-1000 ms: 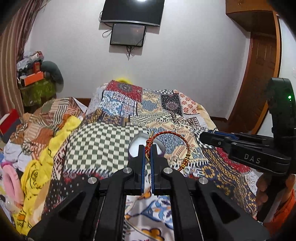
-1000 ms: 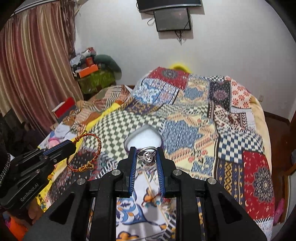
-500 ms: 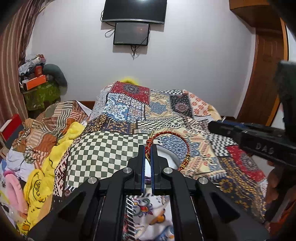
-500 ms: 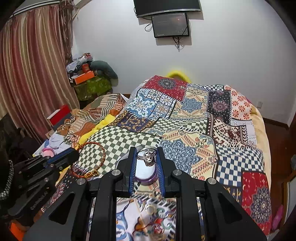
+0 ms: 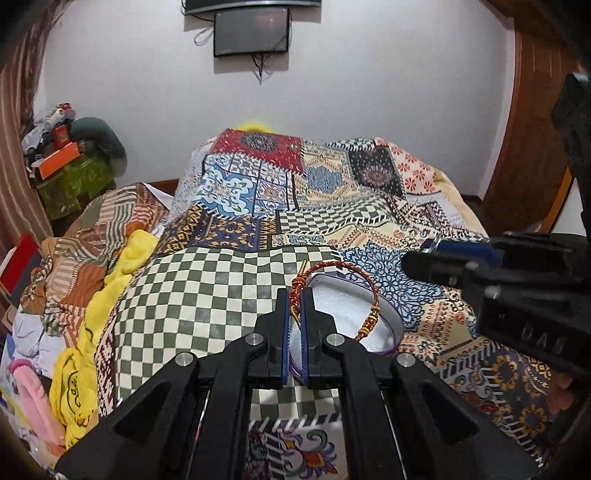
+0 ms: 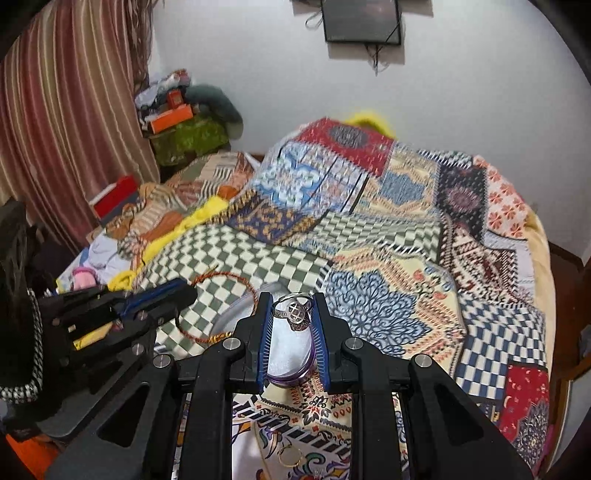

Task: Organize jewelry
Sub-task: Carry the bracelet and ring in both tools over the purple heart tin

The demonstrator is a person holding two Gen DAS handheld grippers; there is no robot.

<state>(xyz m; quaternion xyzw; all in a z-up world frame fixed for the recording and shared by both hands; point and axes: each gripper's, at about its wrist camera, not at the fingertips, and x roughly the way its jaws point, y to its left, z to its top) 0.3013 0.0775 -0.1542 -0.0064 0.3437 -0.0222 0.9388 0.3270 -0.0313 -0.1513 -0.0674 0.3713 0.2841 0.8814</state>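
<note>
My left gripper (image 5: 294, 295) is shut on a red and gold braided bracelet (image 5: 373, 295), whose loop hangs over an open box with a white lining and purple rim (image 5: 354, 314). My right gripper (image 6: 293, 312) is shut on a silver ring with a round patterned face (image 6: 294, 314), just above the same box (image 6: 291, 350). In the right wrist view the left gripper (image 6: 177, 291) is at left with the bracelet (image 6: 255, 295). In the left wrist view the right gripper (image 5: 424, 254) is at right. A thin gold hoop (image 6: 290, 458) lies on the bed near the bottom.
The box sits on a bed with a patchwork quilt (image 5: 207, 295). Crumpled yellow and striped clothes (image 5: 122, 266) are piled at the left. A wooden door (image 5: 532, 147) stands at the right, a curtain (image 6: 62, 129) at the left, a wall screen (image 5: 251, 31) behind.
Both grippers have moved forward and down over the bed; the box now lies directly under the bracelet and the ring. Both grips are unchanged.
</note>
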